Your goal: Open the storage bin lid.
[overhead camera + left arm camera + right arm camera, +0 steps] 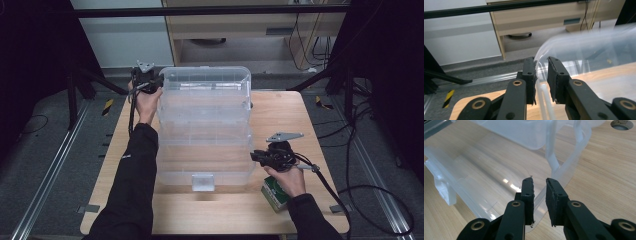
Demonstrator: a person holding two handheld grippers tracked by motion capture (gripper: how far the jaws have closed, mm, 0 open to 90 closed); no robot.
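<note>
Both black grippers, left (pixel 541 72) and right (pixel 539 195), pinch thin rims of a clear plastic box (pixel 205 125) on the wooden bench (pixel 280 112).

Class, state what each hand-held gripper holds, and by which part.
The left hand-held gripper clasps the raised lid rim of the clear plastic storage box. The right hand-held gripper straddles the box's base rim.

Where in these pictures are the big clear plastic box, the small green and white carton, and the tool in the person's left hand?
Clear plastic box (pixel 202 150), high view, on its lid.
Green and white carton (pixel 274 192), high view, on its top face.
Left gripper (pixel 541 75), left gripper view, between its fingertips, at the box's rim.
</note>
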